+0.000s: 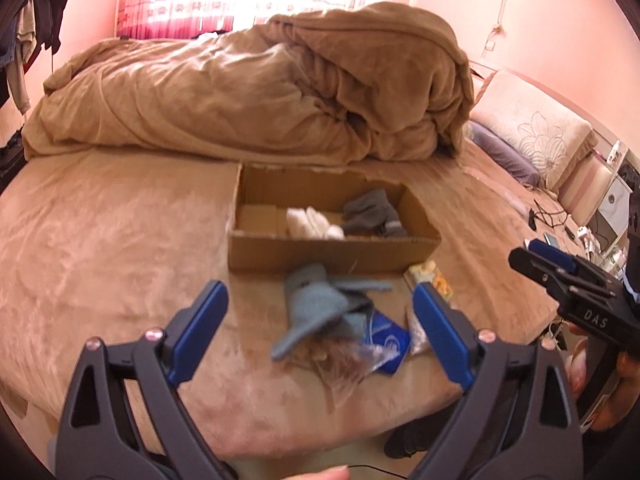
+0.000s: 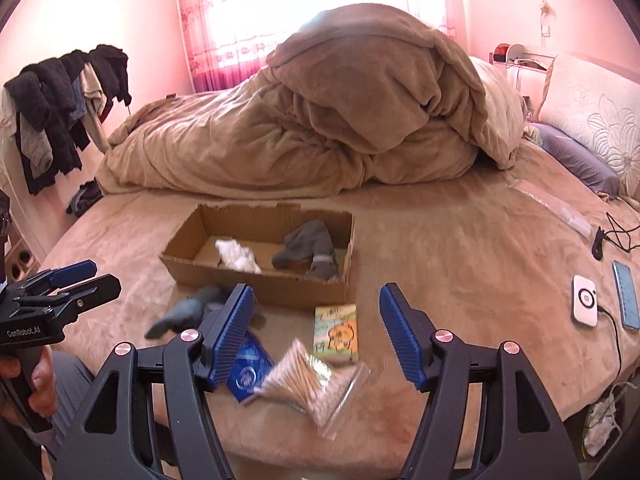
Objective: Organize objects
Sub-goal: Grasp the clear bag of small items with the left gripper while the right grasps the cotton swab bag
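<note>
An open cardboard box (image 1: 332, 250) (image 2: 256, 280) sits on the bed and holds white socks (image 1: 314, 222) (image 2: 238, 258) and grey socks (image 1: 372, 212) (image 2: 308, 250). In front of it lie blue-grey socks (image 1: 316, 312) (image 2: 186, 312), a blue packet (image 1: 386, 340) (image 2: 248, 372), a bag of cotton swabs (image 2: 310, 380) and a small yellow illustrated box (image 2: 336, 334) (image 1: 430, 278). My left gripper (image 1: 320, 324) is open just short of the blue-grey socks. My right gripper (image 2: 316, 334) is open above the swabs and yellow box, and also shows at the right of the left wrist view (image 1: 548, 262).
A heaped tan duvet (image 1: 260, 88) (image 2: 320, 112) lies behind the box. Pillows (image 2: 592, 120), a phone (image 2: 626, 294), a white device (image 2: 585, 300) and cables lie at the right. Clothes hang on a rack (image 2: 60, 108) at left. The bed edge is close below the grippers.
</note>
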